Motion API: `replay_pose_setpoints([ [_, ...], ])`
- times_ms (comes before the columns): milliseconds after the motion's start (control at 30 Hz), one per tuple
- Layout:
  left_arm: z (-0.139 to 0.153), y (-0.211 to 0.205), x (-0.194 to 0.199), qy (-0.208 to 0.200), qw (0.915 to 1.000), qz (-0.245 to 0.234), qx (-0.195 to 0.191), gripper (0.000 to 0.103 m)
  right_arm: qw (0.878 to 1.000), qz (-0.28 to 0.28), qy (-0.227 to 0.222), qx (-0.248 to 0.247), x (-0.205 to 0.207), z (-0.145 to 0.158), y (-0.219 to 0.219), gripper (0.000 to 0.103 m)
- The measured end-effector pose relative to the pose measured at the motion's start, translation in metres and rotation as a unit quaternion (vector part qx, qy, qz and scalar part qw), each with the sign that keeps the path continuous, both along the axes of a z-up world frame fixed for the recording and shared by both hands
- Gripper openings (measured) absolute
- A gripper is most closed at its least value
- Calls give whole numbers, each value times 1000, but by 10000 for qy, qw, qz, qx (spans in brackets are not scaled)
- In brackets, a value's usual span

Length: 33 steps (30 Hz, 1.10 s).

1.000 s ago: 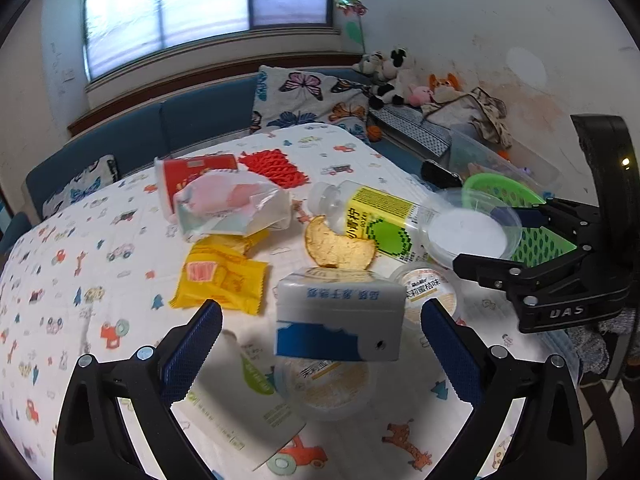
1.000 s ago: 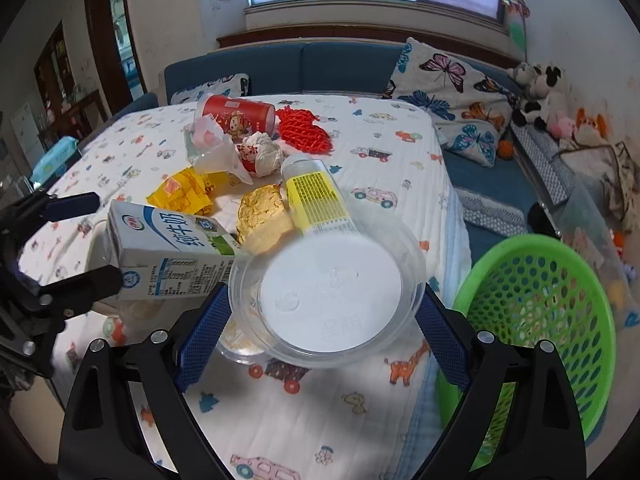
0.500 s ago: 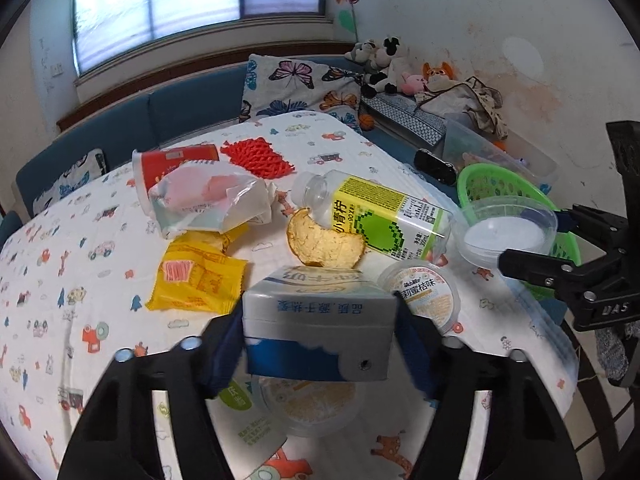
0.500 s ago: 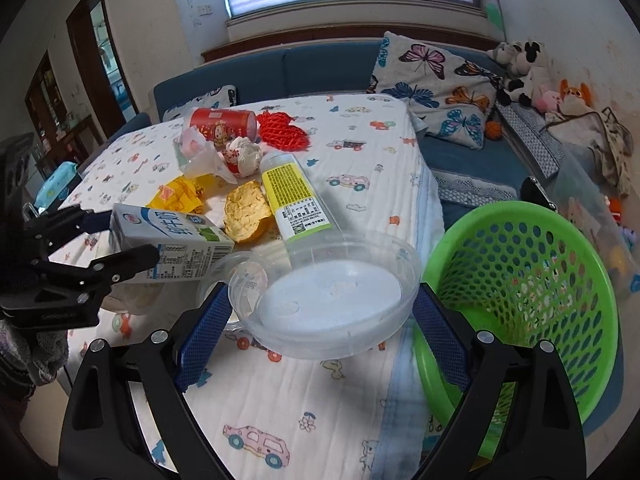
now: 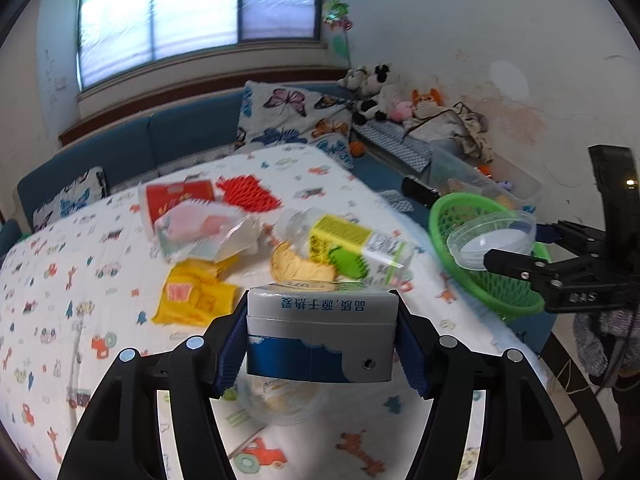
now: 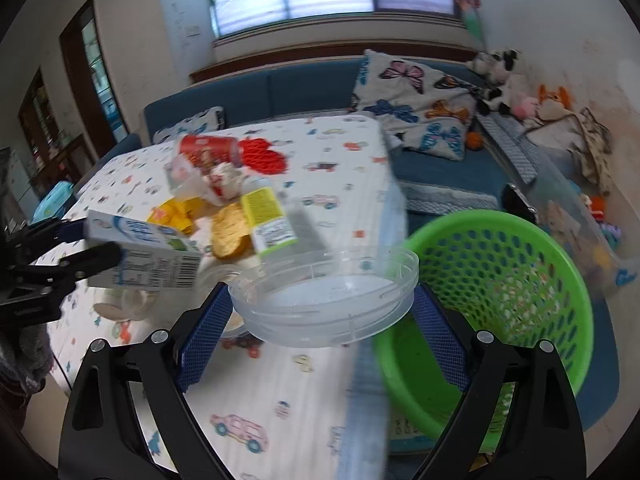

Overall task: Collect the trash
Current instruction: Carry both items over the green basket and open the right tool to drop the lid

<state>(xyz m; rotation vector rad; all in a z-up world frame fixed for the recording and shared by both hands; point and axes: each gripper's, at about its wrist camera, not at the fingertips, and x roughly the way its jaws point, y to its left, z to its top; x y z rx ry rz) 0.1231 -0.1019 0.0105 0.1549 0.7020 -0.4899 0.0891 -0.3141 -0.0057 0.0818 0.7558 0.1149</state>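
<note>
My left gripper point(image 5: 322, 344) is shut on a white and blue milk carton point(image 5: 320, 336), lifted above the table; it also shows in the right wrist view point(image 6: 140, 254). My right gripper point(image 6: 320, 316) is shut on a clear plastic bowl point(image 6: 324, 300) and holds it at the rim of the green basket point(image 6: 500, 288). In the left wrist view the bowl point(image 5: 490, 236) hangs over the basket point(image 5: 476, 276). A yellow-labelled bottle point(image 5: 348, 242), a yellow wrapper point(image 5: 194, 296), a crumpled bag point(image 5: 204, 230) and a red cup point(image 5: 176, 198) lie on the table.
The table wears a white cartoon-print cloth point(image 5: 80, 280). A red foam net point(image 5: 248, 196) lies at the back and a clear lidded cup point(image 5: 280, 396) below the carton. A blue sofa point(image 6: 304, 88) with butterfly cushions and soft toys runs behind.
My left gripper has closed on the milk carton and lifted it. My right gripper has carried the clear bowl rightwards from over the table to the green basket.
</note>
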Motion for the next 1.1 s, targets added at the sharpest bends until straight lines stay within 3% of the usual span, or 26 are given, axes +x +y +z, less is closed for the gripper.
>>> replay_pose_setpoints([
  [300,11,-24,-8,-181,9997,-138,42,63,9975,-688,185,46,-12,-18,-57,90],
  [567,20,-24,-6,-137,9998,-119,-109,63,9905,-1179,625,333,-11,-55,-98,90],
  [1100,16,-105,7,291,9947,-885,-434,63,9835,-1298,1088,639,-22,-88,-118,94],
])
